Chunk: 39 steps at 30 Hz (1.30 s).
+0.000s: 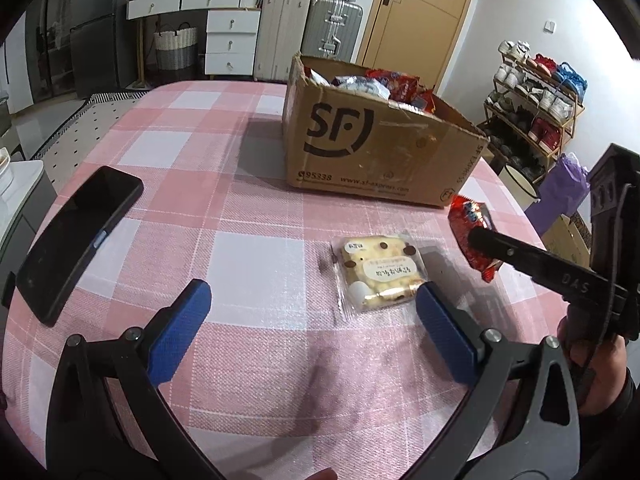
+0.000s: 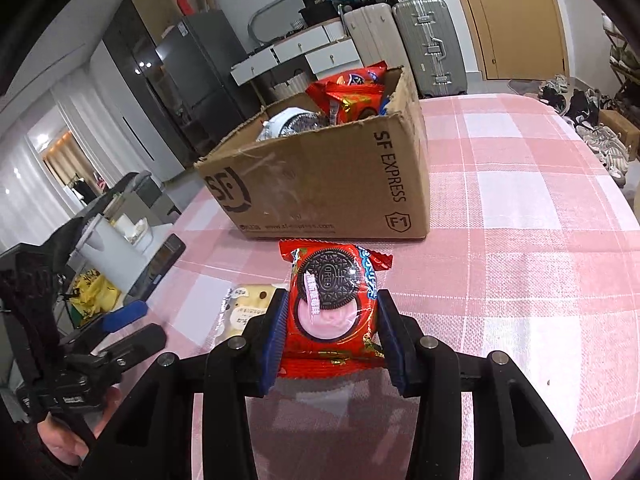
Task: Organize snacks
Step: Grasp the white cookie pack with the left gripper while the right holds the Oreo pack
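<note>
My right gripper is shut on a red Oreo packet and holds it above the table, just in front of the cardboard SF box. The packet also shows in the left wrist view, by the box's near right corner. The box holds several snack packets. My left gripper is open and empty, low over the table. A clear-wrapped pale cake snack lies on the cloth, touching or just beside the right fingertip. It also shows in the right wrist view.
A black phone lies on the pink checked tablecloth at the left. Suitcases, white drawers and a door stand behind the table. A shoe rack stands at the right.
</note>
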{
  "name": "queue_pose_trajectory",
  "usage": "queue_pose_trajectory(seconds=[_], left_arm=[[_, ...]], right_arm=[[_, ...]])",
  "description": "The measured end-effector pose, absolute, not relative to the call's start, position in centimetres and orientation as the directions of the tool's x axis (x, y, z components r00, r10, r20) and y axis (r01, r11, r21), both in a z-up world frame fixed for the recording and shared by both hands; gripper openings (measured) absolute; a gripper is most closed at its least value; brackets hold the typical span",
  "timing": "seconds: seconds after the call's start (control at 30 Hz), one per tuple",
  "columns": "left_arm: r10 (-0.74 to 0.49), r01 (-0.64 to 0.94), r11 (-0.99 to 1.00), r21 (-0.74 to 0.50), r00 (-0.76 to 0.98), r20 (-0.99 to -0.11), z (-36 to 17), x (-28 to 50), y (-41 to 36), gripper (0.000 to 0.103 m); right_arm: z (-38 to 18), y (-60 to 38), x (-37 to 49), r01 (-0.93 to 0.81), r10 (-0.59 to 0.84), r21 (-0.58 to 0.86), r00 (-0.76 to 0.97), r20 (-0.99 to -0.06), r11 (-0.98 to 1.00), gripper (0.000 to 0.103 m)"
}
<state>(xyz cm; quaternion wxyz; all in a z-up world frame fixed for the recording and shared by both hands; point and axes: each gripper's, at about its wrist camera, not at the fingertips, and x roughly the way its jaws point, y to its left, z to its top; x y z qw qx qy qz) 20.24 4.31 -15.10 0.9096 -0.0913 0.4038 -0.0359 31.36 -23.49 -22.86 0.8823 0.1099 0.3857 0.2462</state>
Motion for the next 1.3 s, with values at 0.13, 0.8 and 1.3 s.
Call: queue_pose_trajectory(seconds=[0.13,0.8,1.3], left_arm=[[-0.136,-0.016,0.982,-0.188,0.631,-0.764,-15.9,21.1,3.7,0.102],[-0.156,-0.044,0.978,-0.204,0.498,-0.853,-18.5,27.4,-1.1,0.102],[0.019,-0.072,0.997,-0.017,0.469,-0.883,-18.8,29.3,-5.0,0.102]], right_arm=[[-23.0,-24.7,30.4,-0.345,0.534,0.409,0.59,-0.605,0.845,0.043],[-22.4,-27.2,27.9,-0.342,0.547,0.437,0.634,-0.546,0.832,0.043],[-22.4,-29.2,26.2,-0.311,0.536,0.458,0.66,-0.526,0.833,0.043]])
